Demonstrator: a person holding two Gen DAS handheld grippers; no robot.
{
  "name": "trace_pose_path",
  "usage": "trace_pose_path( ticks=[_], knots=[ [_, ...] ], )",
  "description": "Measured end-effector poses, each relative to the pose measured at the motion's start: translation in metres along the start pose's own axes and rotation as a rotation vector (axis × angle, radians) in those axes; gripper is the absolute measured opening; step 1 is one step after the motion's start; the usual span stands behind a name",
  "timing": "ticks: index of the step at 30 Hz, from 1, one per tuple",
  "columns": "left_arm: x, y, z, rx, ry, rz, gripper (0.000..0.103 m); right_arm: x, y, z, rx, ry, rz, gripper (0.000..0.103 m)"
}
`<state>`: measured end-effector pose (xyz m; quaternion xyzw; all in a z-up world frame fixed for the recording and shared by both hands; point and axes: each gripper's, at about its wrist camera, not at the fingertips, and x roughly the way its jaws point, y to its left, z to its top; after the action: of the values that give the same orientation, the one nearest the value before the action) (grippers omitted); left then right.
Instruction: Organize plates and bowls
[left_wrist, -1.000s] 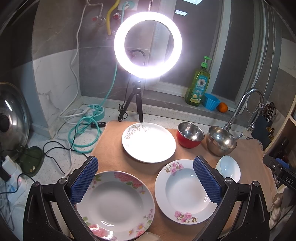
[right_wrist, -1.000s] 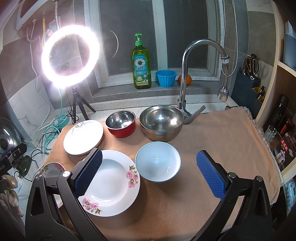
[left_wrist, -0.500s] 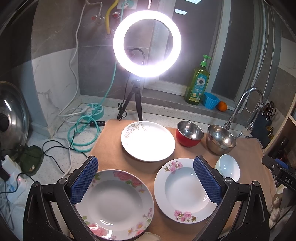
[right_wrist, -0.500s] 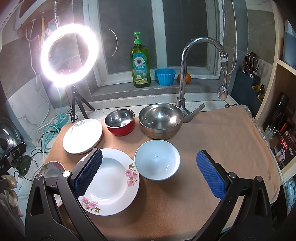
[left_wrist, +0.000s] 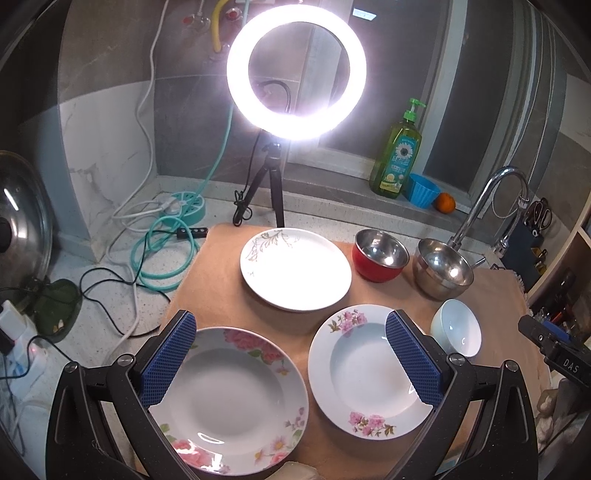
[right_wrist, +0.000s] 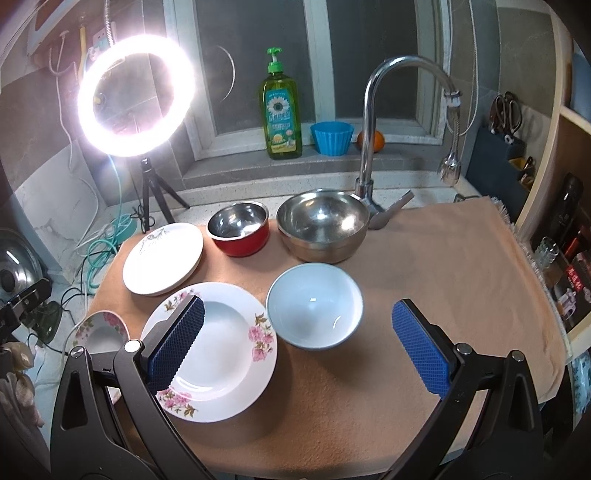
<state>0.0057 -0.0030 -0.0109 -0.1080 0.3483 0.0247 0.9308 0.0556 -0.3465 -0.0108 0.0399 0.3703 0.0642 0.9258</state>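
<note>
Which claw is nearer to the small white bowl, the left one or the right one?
Right. The right claw hangs just before the small white bowl; the left claw is over the two flowered plates, bowl to its right.

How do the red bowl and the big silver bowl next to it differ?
The red bowl is smaller and red outside; the silver bowl is wider and bare metal all over. The red bowl sits beside the leaf-print plate, the silver bowl by the faucet. Both stand upright, empty, with shiny steel insides, on the tan cloth.
</note>
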Motion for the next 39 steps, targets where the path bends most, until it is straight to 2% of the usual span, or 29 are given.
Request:
trace_pose_path(
  ticks=[6,11,15,17,19,20,22,24,27,29,31,35,39],
  knots=[
    [0.014,0.002,-0.005,0.0,0.056,-0.026,0.101,0.009,-0.008,-0.006,0.009,0.045,0.016,0.103],
    [0.025,0.003,-0.008,0.004,0.111,-0.049,0.087,0.018,-0.016,-0.016,0.025,0.099,0.035,0.1],
    [0.037,0.001,-0.013,0.016,0.167,-0.082,0.072,0.027,-0.022,-0.025,0.049,0.158,0.077,0.097],
    [0.042,0.0,-0.016,0.022,0.195,-0.1,0.066,0.034,-0.024,-0.032,0.063,0.199,0.112,0.082],
    [0.049,-0.001,-0.018,0.025,0.223,-0.117,0.064,0.041,-0.026,-0.039,0.076,0.241,0.141,0.073],
    [0.053,-0.001,-0.019,0.025,0.236,-0.128,0.063,0.046,-0.026,-0.043,0.085,0.262,0.159,0.07],
    [0.06,-0.001,-0.02,0.021,0.263,-0.154,0.051,0.054,-0.026,-0.049,0.105,0.298,0.19,0.063],
    [0.068,-0.001,-0.02,0.017,0.291,-0.178,0.046,0.064,-0.027,-0.054,0.125,0.331,0.215,0.057],
    [0.081,-0.001,-0.021,0.01,0.326,-0.205,0.042,0.074,-0.03,-0.06,0.156,0.369,0.248,0.051],
    [0.087,-0.001,-0.021,0.006,0.341,-0.212,0.033,0.08,-0.031,-0.062,0.166,0.39,0.265,0.042],
    [0.095,0.0,-0.02,0.001,0.356,-0.221,0.027,0.084,-0.032,-0.064,0.182,0.403,0.273,0.04],
    [0.108,0.001,-0.019,0.0,0.383,-0.228,0.025,0.093,-0.034,-0.065,0.225,0.425,0.299,0.033],
    [0.121,0.001,-0.019,-0.001,0.427,-0.244,0.025,0.098,-0.036,-0.068,0.245,0.441,0.311,0.032]
  ],
)
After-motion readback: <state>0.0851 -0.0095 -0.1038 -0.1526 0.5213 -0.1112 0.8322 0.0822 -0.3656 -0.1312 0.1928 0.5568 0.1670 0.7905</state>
